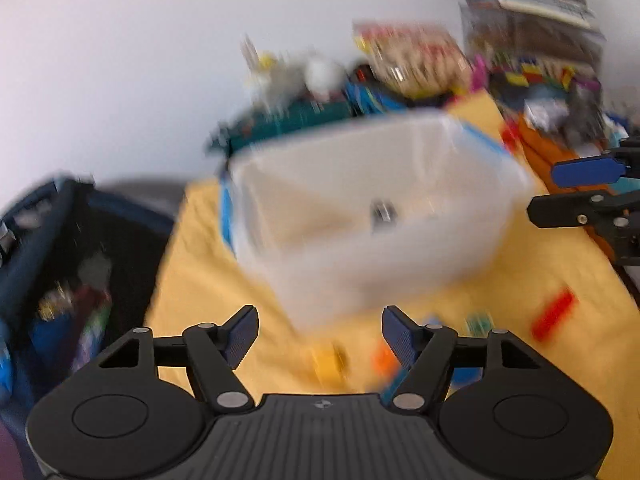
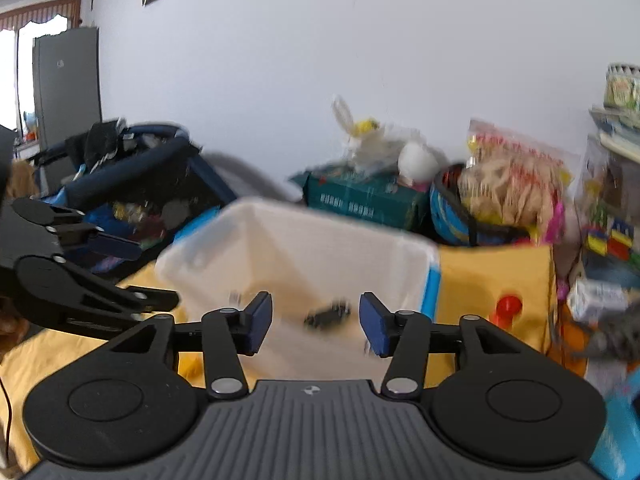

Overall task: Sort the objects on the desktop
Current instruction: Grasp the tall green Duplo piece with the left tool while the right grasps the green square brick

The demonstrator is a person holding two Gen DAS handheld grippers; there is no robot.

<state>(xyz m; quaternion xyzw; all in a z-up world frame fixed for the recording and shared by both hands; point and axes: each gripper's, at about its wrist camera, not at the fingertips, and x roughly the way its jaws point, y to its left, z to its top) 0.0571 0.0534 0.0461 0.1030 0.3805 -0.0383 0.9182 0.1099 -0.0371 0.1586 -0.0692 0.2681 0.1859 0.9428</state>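
Note:
A white plastic bin [image 1: 376,216] with blue handles stands on a yellow cloth [image 1: 208,280]; it also shows in the right wrist view [image 2: 304,248]. A small dark object [image 2: 328,314] lies inside it, blurred. My left gripper [image 1: 319,336] is open and empty, just in front of the bin. My right gripper [image 2: 316,326] is open and empty, over the bin's near rim; it shows at the right edge of the left wrist view [image 1: 568,192]. Small loose pieces lie on the cloth: a red bar [image 1: 554,314], a yellow piece [image 1: 328,360], an orange piece [image 1: 384,360].
A dark blue basket [image 1: 60,264] full of items stands left of the cloth. A green box [image 2: 360,196], a snack bag [image 2: 516,176], a white plush toy [image 2: 384,144] and stacked clutter line the wall behind. A red knob-shaped object [image 2: 508,306] sits at the right.

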